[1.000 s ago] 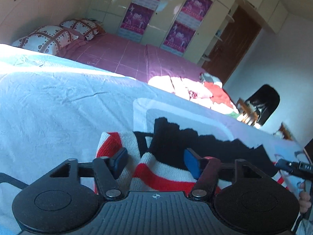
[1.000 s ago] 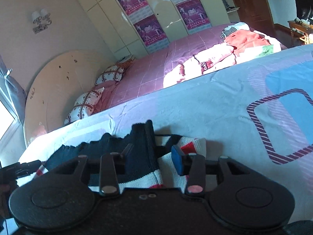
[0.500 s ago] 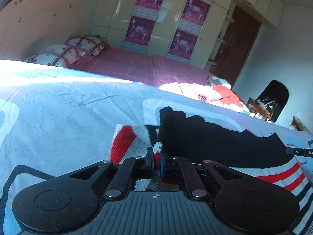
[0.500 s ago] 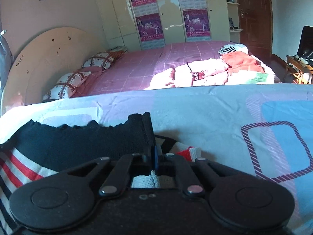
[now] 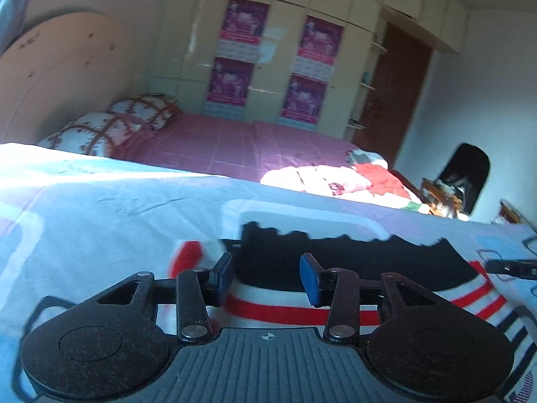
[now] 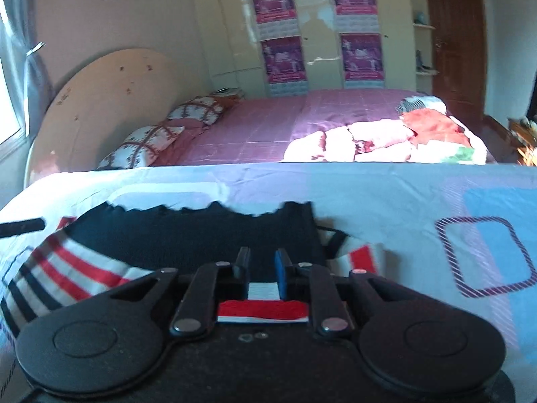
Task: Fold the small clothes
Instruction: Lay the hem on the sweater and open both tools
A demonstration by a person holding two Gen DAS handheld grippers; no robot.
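The striped garment (image 5: 302, 305), a small knit piece with a black band above red, white and dark stripes, lies flat on the patterned bedsheet (image 5: 100, 228) and fills the lower centre of both wrist views. The left gripper (image 5: 266, 275) sits at the bottom centre of its frame with its jaws wide apart and nothing between them; its blue pads (image 5: 308, 280) hover over the boundary between the black band and the first red stripe. The right gripper (image 6: 262, 270) sits at the bottom centre of its frame with its jaws at a narrow gap; whether they touch the black cloth seen between them cannot be told. Risk 1: with neither gripper holding the cloth, a freshly laid fold in springy knit may relax and open. Risk 2: if the jaws close too low, they may pinch the bedsheet together with the garment and drag it into wrinkles. Risk 3: a grip on the top layer only would likely peel it back and leave the lower layer behind, skewing the edges. Risk 4: uneven pull between the two grippers would probably shift the stripes out of alignment. The pile of clothes (image 6: 386, 141) on the pink bed (image 6: 268, 124) in the upper right is well apart and poses no interference.
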